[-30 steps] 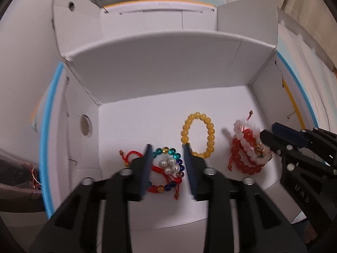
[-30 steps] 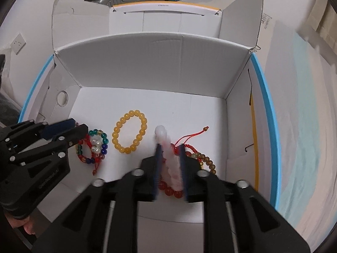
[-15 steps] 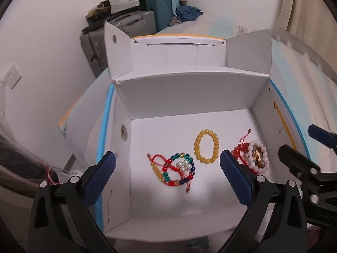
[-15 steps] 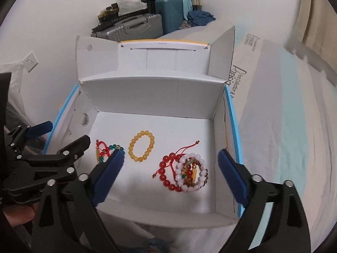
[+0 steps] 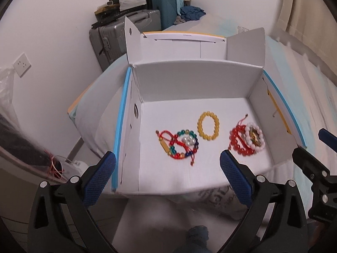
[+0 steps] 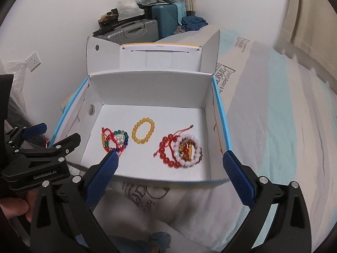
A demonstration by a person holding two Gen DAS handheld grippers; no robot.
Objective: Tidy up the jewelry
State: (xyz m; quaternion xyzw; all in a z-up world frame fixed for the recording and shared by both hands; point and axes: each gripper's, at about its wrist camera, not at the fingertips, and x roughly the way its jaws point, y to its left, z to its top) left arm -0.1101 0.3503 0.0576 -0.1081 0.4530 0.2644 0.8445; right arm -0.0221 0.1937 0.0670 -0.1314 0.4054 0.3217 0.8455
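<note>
An open white cardboard box (image 5: 189,80) with blue edges lies on a bed and holds three groups of bracelets. At the left is a multicoloured bead bracelet with pearls and red cord (image 5: 187,140) (image 6: 120,139). A yellow bead bracelet (image 5: 207,138) (image 6: 140,141) sits in the middle. Red and white bead bracelets (image 5: 238,141) (image 6: 187,150) are stacked at the right. My left gripper (image 5: 167,157) (image 6: 60,131) is open above the box's near left edge, holding nothing. My right gripper (image 6: 170,155) (image 5: 309,143) hangs over the near right edge; its jaws are opening, with nothing between them.
Grey (image 5: 118,38) and teal suitcases (image 5: 166,6) piled with clothes stand against the far wall. A wall socket (image 5: 22,64) is at the left. Pale blue striped bedding (image 6: 284,126) spreads to the right of the box. A hand (image 6: 14,208) holds the left gripper.
Both grippers let go of their bracelets, opened wide, and pulled up and back out of the box. The bracelets now lie on the box floor.
</note>
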